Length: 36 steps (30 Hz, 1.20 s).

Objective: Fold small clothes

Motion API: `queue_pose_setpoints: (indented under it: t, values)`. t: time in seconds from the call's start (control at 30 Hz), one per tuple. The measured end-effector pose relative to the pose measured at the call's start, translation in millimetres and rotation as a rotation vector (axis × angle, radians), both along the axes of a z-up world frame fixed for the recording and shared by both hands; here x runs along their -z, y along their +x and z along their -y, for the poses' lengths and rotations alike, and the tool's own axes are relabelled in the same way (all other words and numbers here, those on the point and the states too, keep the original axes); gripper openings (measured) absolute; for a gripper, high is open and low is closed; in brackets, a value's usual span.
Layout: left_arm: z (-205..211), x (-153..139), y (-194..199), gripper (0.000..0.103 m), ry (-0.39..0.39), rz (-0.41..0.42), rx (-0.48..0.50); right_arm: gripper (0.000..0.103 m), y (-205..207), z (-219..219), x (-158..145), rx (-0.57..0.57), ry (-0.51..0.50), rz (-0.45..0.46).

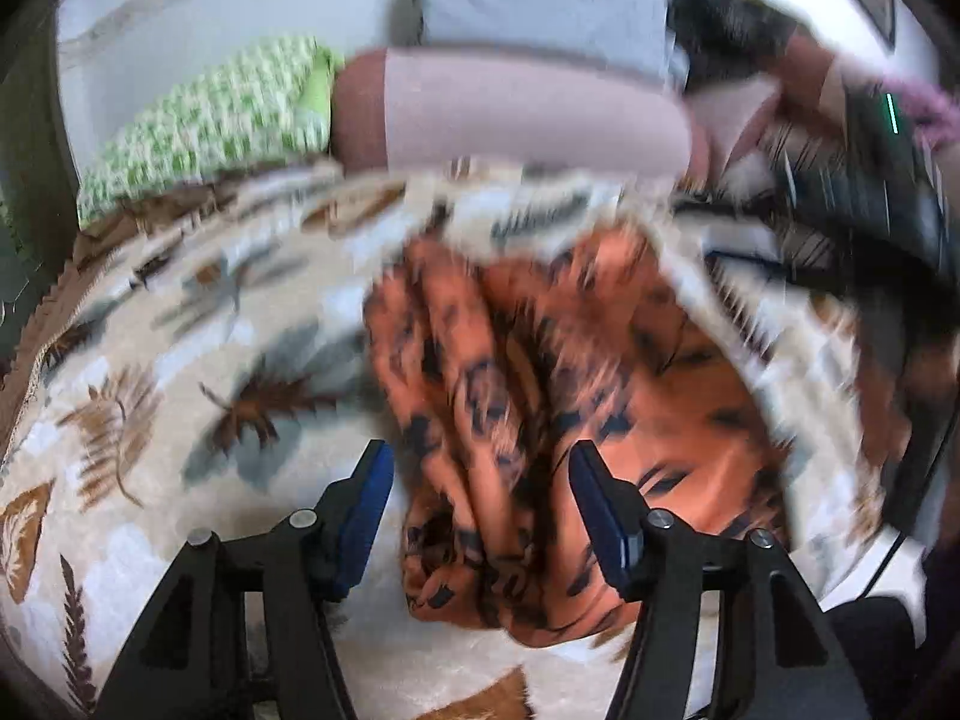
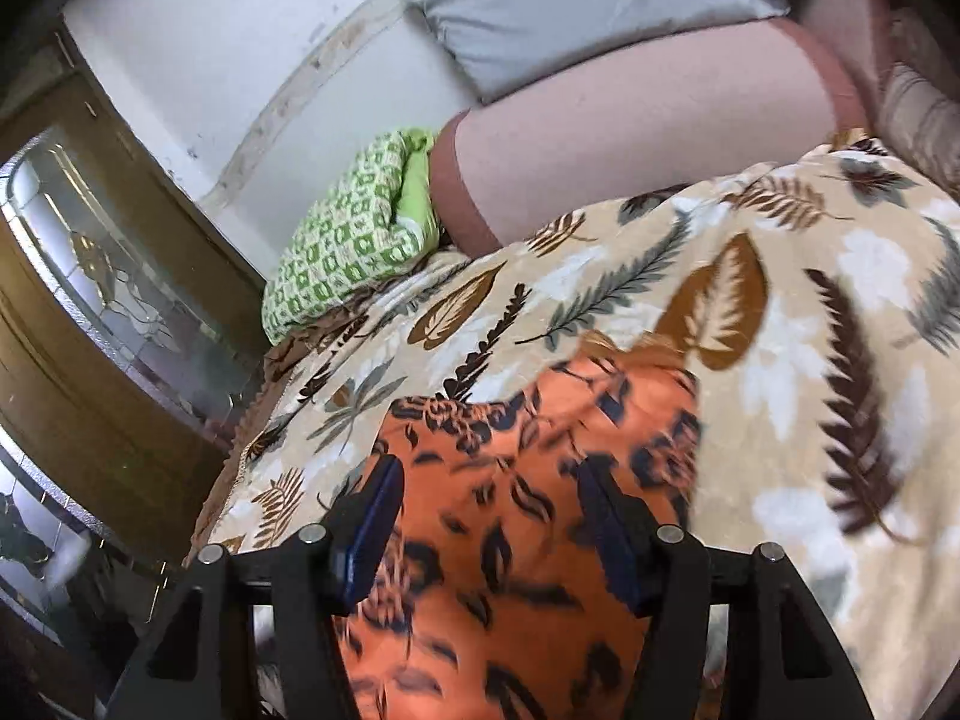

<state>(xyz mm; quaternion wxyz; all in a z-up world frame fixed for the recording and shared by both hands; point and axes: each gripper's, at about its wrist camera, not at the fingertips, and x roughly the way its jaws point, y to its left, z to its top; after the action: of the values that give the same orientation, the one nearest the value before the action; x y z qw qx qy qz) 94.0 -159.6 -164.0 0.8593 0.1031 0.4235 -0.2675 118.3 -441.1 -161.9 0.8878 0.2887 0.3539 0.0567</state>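
Left claw [image 1: 480, 468] open over lengthwise-bunched orange garment [image 1: 540, 396].

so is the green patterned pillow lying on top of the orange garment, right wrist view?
No: the green patterned pillow sits far back by the wall, apart from the orange garment.

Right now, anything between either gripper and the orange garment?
Nothing visible. The orange patterned garment lies bunched on the leaf-print blanket, directly ahead of the left gripper, whose jaws stand apart. In the right wrist view the garment sits between the right gripper's open fingers. Pillows lie far behind.
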Motion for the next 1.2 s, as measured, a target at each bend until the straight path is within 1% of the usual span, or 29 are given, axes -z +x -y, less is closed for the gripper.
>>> queue_pose_setpoints:
  t: [0.07, 0.1, 0.13, 0.17, 0.2, 0.23, 0.27, 0.33, 0.4, 0.47, 0.53, 0.57, 0.63, 0.7, 0.73, 0.77, 0.8, 0.83, 0.87, 0.9, 0.97, 1.07, 1.1, 1.2]
  values:
    - [-2.9, 31.2, 7.2, 0.070, 0.036, -0.063, -0.014, 0.062, 28.2, -1.7, 16.4, 0.002, 0.015, -0.056]
    - [-5.4, 41.0, 9.0, 0.082, 0.043, -0.076, -0.026, 0.062, 43.7, -0.9, 32.2, 0.003, 0.042, -0.102]
    - [-10.3, 53.0, 13.7, 0.086, 0.041, -0.104, -0.049, 0.061, 53.9, 0.2, 46.8, 0.005, 0.056, -0.144]
    - [-19.1, 63.4, 19.6, 0.087, -0.004, -0.161, -0.074, 0.060, 68.5, -0.8, 68.6, 0.005, 0.057, -0.216]
    - [-25.1, 67.3, 23.8, 0.089, -0.048, -0.202, -0.093, 0.060, 78.7, -4.0, 86.2, 0.004, 0.052, -0.278]
    - [-28.7, 67.6, 26.1, 0.090, -0.064, -0.220, -0.096, 0.060, 84.6, -6.8, 98.1, 0.004, 0.034, -0.319]
    - [-27.4, 66.0, 25.2, 0.090, -0.044, -0.201, -0.076, 0.060, 86.4, -10.6, 97.2, 0.006, -0.002, -0.302]
    - [-26.5, 62.6, 20.2, 0.090, -0.021, -0.166, -0.056, 0.062, 87.0, -15.3, 86.3, 0.003, -0.027, -0.302]
    - [-30.1, 57.6, 14.8, 0.089, -0.033, -0.160, -0.058, 0.062, 81.8, -21.3, 68.7, -0.009, -0.026, -0.263]
    - [-35.8, 51.3, 8.8, 0.089, -0.049, -0.153, -0.057, 0.062, 74.1, -34.0, 49.2, -0.062, 0.000, -0.204]
    - [-45.2, 41.3, 2.1, 0.089, -0.079, -0.135, -0.062, 0.062, 70.0, -54.2, 28.4, -0.114, -0.015, -0.157]
    - [-50.4, 36.2, -1.8, 0.089, -0.091, -0.116, -0.068, 0.062, 69.5, -63.6, 23.2, -0.134, -0.025, -0.143]
    - [-58.3, 27.0, -6.9, 0.089, -0.085, -0.069, -0.089, 0.062, 78.5, -85.2, 25.3, -0.181, -0.019, -0.163]
    - [-66.9, 27.1, -6.4, 0.089, -0.064, -0.043, -0.106, 0.062, 92.7, -98.2, 43.5, -0.200, 0.017, -0.210]
    - [-71.4, 29.7, -7.5, 0.089, -0.040, -0.037, -0.118, 0.063, 100.4, -104.4, 58.8, -0.207, 0.032, -0.238]
    - [-74.9, 34.4, -5.3, 0.089, -0.013, -0.048, -0.131, 0.064, 103.3, -109.3, 69.7, -0.215, 0.027, -0.251]
    - [-75.7, 37.2, -3.9, 0.089, 0.004, -0.063, -0.144, 0.064, 105.0, -114.2, 73.5, -0.212, -0.002, -0.226]
    - [-78.4, 41.8, -2.8, 0.089, 0.026, -0.098, -0.166, 0.064, 104.0, -116.2, 71.8, -0.206, -0.020, -0.218]
    - [-80.1, 42.8, -3.5, 0.089, 0.036, -0.114, -0.180, 0.064, 104.0, -117.1, 68.9, -0.199, -0.026, -0.223]
    - [-81.5, 42.4, -5.6, 0.089, 0.043, -0.113, -0.192, 0.064, 99.2, -114.8, 62.0, -0.187, -0.019, -0.222]
    - [-84.9, 37.0, -12.1, 0.089, 0.045, -0.084, -0.208, 0.064, 82.1, -106.8, 44.1, -0.180, -0.019, -0.195]
    - [-86.0, 21.6, -25.9, 0.089, 0.035, -0.030, -0.223, 0.064, 36.9, -93.6, 12.6, -0.156, -0.105, -0.125]
    - [-85.3, 17.1, -29.1, 0.089, 0.027, -0.011, -0.228, 0.064, 13.5, -86.0, 2.8, -0.145, -0.116, -0.094]
    - [-78.8, 5.9, -42.3, 0.089, 0.012, 0.045, -0.206, 0.064, -40.2, -63.1, -3.0, -0.100, -0.075, -0.072]
